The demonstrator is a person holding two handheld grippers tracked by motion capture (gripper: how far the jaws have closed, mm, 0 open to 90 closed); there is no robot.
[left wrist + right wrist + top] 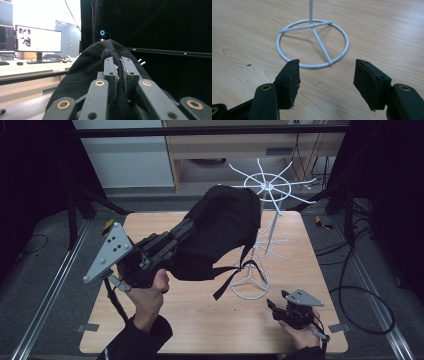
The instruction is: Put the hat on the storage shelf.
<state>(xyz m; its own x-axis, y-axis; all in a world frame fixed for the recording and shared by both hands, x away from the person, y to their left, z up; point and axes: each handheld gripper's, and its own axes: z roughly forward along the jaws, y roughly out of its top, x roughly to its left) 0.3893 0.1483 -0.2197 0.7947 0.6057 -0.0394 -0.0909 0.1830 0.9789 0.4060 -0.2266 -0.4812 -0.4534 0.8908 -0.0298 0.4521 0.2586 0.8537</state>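
A black cap (220, 232) hangs in the air over the middle of the wooden table (200, 320), its straps dangling toward the white wire stand (265, 210). My left gripper (192, 227) is shut on the cap's fabric; in the left gripper view the black cap (82, 75) bulges around the pinched jaws of the left gripper (119, 67). The stand's ring base (250, 285) rests on the table, and its spoked top sits just right of the cap. My right gripper (272, 306) stands open low on the table, with the ring base (312, 45) just beyond the open right gripper (327, 75).
Black cables (360, 285) trail on the floor to the right of the table. Metal rails (50, 285) run along the floor on the left. A desk with a monitor (37, 40) stands beyond the cap in the left gripper view.
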